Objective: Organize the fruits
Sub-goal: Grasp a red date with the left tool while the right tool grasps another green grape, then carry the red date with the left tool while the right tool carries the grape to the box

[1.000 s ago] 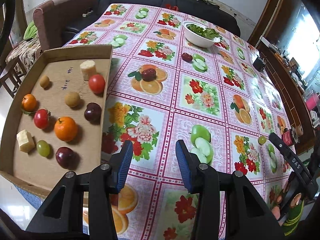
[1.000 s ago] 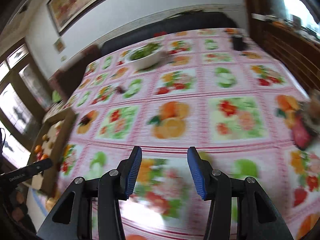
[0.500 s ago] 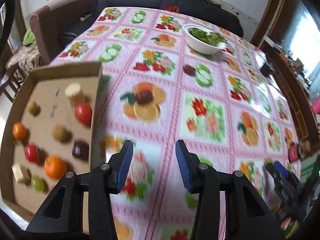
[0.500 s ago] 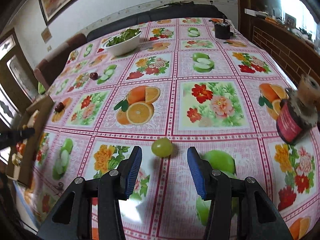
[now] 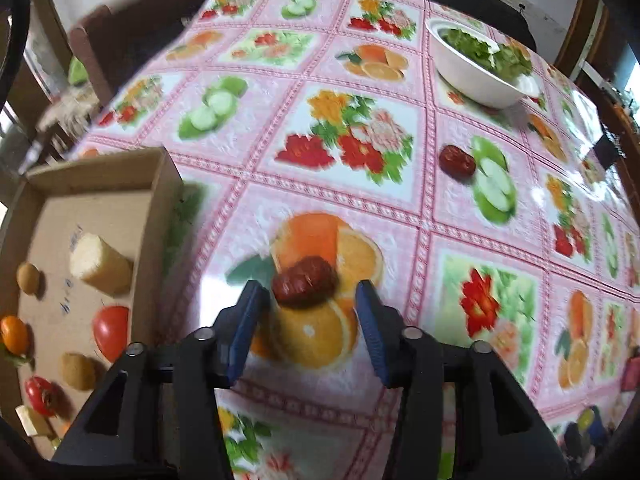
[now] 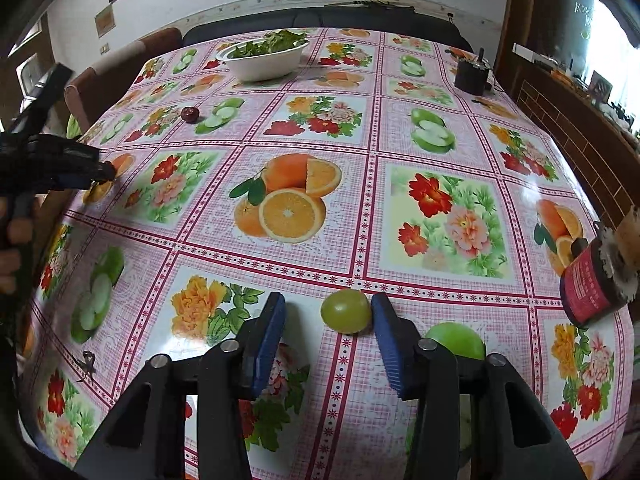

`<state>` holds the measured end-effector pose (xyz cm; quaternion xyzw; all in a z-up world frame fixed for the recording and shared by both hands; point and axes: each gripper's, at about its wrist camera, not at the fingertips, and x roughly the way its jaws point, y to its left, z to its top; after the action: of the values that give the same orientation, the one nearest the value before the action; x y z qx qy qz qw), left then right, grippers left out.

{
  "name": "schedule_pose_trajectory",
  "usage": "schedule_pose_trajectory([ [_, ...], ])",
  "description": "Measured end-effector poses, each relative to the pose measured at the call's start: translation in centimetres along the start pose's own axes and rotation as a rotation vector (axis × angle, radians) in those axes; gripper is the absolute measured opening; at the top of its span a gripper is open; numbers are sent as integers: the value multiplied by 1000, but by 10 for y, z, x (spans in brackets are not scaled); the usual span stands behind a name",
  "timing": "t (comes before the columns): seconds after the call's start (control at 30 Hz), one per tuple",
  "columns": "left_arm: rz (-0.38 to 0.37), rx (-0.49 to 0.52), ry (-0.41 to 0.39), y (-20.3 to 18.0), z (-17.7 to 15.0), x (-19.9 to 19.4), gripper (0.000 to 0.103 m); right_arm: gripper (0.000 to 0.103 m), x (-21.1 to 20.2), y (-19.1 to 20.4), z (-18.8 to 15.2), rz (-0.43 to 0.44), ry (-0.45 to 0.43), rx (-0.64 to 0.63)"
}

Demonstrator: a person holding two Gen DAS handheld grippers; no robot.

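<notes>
My left gripper (image 5: 306,304) is open, its blue pads on either side of a dark red jujube (image 5: 305,285) lying on the fruit-print tablecloth. A second jujube (image 5: 457,161) lies farther off to the right. A cardboard tray (image 5: 158,208) at the left holds several fruits, among them a tomato (image 5: 111,331). My right gripper (image 6: 329,322) is open around a green grape (image 6: 345,311), which sits close to the right pad (image 6: 385,330). The far jujube also shows in the right wrist view (image 6: 189,114), and the left gripper (image 6: 60,164) is at the left edge.
A white bowl of greens (image 5: 480,68) stands at the table's far side; it also shows in the right wrist view (image 6: 266,56). A dark red jar (image 6: 592,280) stands at the right edge. A small black container (image 6: 472,76) sits far right. A sofa lies beyond the table.
Both grippers moved forward. The left one has closed in on the jujube, now between its pads. The right one has advanced so the grape is between its pads.
</notes>
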<state>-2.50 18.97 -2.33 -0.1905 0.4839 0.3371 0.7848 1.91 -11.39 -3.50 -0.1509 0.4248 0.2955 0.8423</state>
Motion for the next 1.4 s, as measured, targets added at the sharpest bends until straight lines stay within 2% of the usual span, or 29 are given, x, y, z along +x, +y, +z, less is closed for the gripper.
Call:
schedule_pose_trajectory([
  [0.07,-9,-6,-13,1,0,0,48,35,0,1,0,-3,-4,-7],
  [0.1,-13,-1,-20,1,0,0,44,30,-1,2,0,-4,-6,-12],
  [0.13,-22,7,-33,-1,-1,-1,31,27,-1,3,0,-17,-9,-15],
  [0.17,-25,17,-43,-2,-3,-2,28,24,-1,3,0,-25,-11,-15],
  [0.23,-50,25,-39,-3,-7,-5,27,24,-1,2,0,-21,-13,-11],
  [0.37,-185,-2,-10,0,-24,-22,27,24,-8,-3,1,11,-37,15],
  [0.53,-253,9,-45,1,-50,-59,27,24,-26,2,4,126,-74,45],
  [0.67,-211,31,-104,1,-68,-91,27,23,-36,15,11,238,-88,60],
  [0.83,-132,41,-182,10,-78,-116,27,23,-48,39,23,307,-115,29],
  [0.93,-121,30,-194,19,-82,-124,27,23,-53,53,27,341,-122,8],
  [1.4,-89,-9,-230,46,-91,-137,27,23,-60,97,32,409,-114,-52],
])
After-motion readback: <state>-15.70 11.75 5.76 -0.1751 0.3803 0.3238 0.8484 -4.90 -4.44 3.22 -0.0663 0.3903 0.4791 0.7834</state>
